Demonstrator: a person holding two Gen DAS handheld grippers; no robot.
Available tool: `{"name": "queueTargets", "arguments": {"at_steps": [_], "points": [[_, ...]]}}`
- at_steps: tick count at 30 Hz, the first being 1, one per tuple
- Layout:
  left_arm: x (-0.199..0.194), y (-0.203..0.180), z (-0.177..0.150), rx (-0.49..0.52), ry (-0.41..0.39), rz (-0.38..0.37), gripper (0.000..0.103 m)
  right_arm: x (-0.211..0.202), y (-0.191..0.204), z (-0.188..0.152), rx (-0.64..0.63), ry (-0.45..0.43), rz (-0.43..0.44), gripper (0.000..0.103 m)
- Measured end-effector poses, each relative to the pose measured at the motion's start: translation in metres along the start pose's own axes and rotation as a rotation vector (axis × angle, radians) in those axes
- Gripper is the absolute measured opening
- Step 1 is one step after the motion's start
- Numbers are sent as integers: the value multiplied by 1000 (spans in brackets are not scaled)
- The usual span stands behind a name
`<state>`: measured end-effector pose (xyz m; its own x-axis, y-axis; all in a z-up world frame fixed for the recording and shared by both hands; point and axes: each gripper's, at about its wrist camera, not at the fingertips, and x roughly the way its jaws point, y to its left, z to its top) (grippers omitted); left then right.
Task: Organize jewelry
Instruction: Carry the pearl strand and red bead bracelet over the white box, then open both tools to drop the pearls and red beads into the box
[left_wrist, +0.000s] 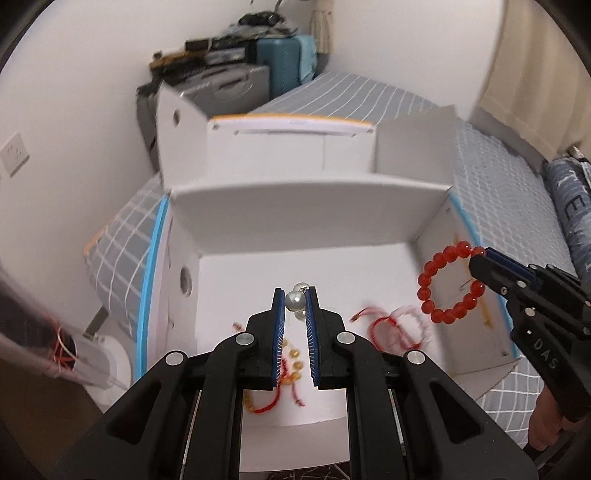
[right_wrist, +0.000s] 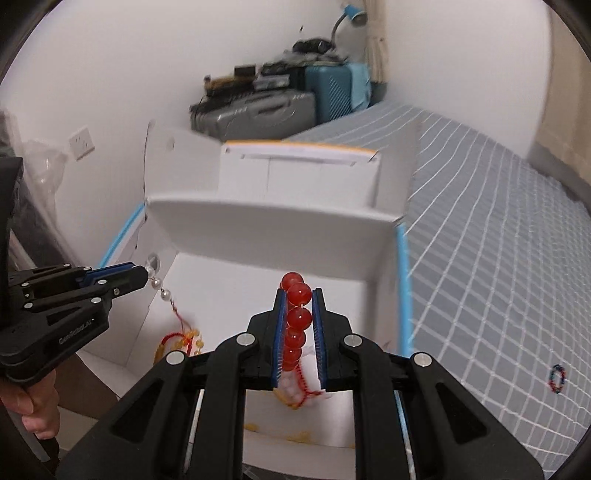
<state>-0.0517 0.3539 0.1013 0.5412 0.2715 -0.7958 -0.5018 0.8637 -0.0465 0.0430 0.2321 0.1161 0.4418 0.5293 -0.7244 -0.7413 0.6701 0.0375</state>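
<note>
Both grippers hang over the near box (left_wrist: 369, 266), an open white cardboard carton on the grey checked bedspread (right_wrist: 498, 258).

Left gripper (left_wrist: 295, 301): we find its blue ribbed pads nearly together, clamped on the pearl piece (left_wrist: 294, 298). In the right wrist view this reads as a short string of glossy white beads dangling below the tips, with a red thread trailing down.

Right gripper (right_wrist: 300, 299): pads pinch the red bracelet (right_wrist: 297, 317), a ring of smooth translucent round beads. It hangs free in the plane of the jaws, inside the box's right wall.

Key relation, as we judge it: both pieces hang straight down from the fingers, directly above the box floor, so release needs only a lowering. A second box (left_wrist: 295, 144) stands behind.

On the floor lie red cords (left_wrist: 391, 328) and amber beads (left_wrist: 293, 363), thin and tangly. A small dark bracelet (right_wrist: 557, 378) lies out on the bedspread, nearer the right hand.
</note>
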Motion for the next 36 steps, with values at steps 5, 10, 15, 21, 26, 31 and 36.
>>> {"name": "queueTargets", "arguments": {"at_steps": [5, 10, 15, 21, 26, 31, 36], "points": [[19, 11, -13, -24, 48, 12, 11, 30, 12, -14, 5, 73, 15, 13], [33, 11, -21, -24, 88, 12, 11, 48, 16, -25, 5, 129, 15, 13], [46, 13, -25, -38, 115, 11, 11, 59, 17, -33, 7, 166, 17, 13], [57, 17, -31, -47, 152, 7, 13, 63, 17, -31, 5, 178, 22, 14], [52, 19, -32, -45, 141, 10, 34, 58, 18, -30, 3, 166, 27, 26], [41, 17, -31, -42, 102, 28, 62, 39, 17, -26, -3, 106, 29, 59], [30, 17, -28, -44, 61, 17, 81, 15, 9, -16, -4, 16, 5, 87]]}}
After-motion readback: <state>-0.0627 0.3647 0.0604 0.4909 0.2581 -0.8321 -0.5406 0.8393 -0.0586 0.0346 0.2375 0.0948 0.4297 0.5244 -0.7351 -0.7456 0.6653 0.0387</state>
